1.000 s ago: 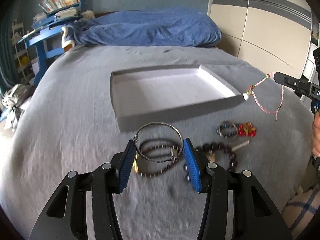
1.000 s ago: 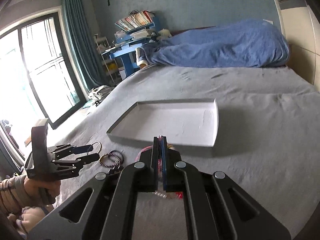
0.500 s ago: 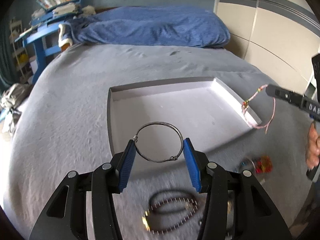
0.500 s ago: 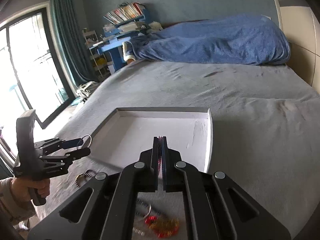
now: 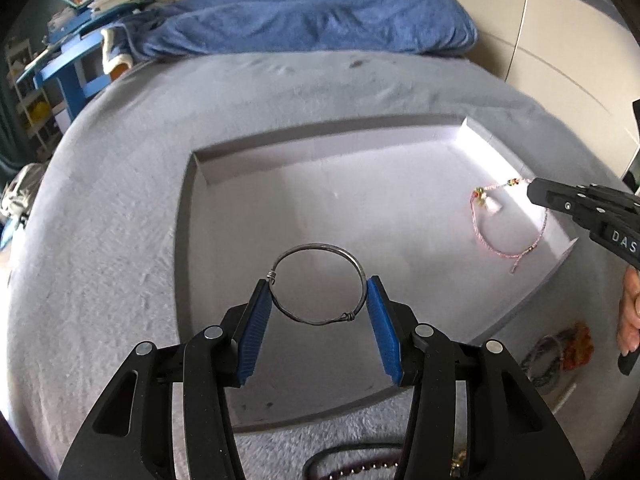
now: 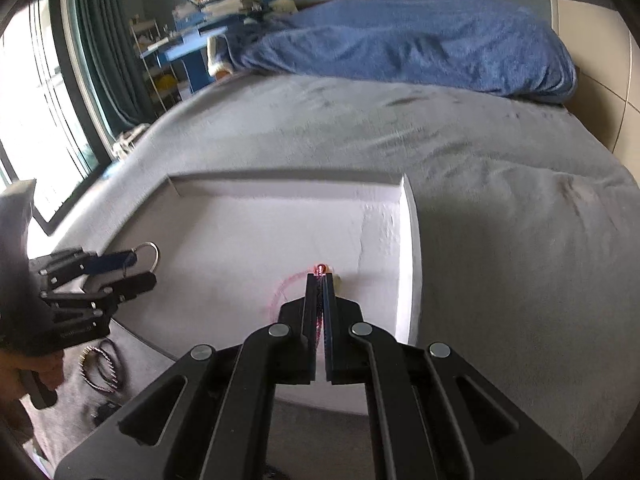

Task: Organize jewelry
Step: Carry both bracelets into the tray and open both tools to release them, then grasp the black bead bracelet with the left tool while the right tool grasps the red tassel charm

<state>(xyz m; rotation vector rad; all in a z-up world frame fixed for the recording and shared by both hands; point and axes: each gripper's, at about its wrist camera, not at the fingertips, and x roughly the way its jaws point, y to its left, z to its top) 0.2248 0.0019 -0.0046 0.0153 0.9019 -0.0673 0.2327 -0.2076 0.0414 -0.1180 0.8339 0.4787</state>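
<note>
- Nearest, on the grey bedspread (image 5: 100, 240), a dark beaded bracelet (image 5: 352, 470) lies below the left gripper; a tangle of red and grey jewelry (image 5: 560, 352) lies near right.
- The left gripper (image 5: 318, 292) pinches a silver wire bangle (image 5: 318, 284) between its blue pads, held above the near part of the white tray (image 5: 320, 148).
- The right gripper (image 6: 320, 280), fingers pressed together, grips a pink cord bracelet (image 5: 486, 236) dangling over the tray's right side.
- Farthest, a blue blanket (image 5: 312, 12) is heaped along the bed.
</note>
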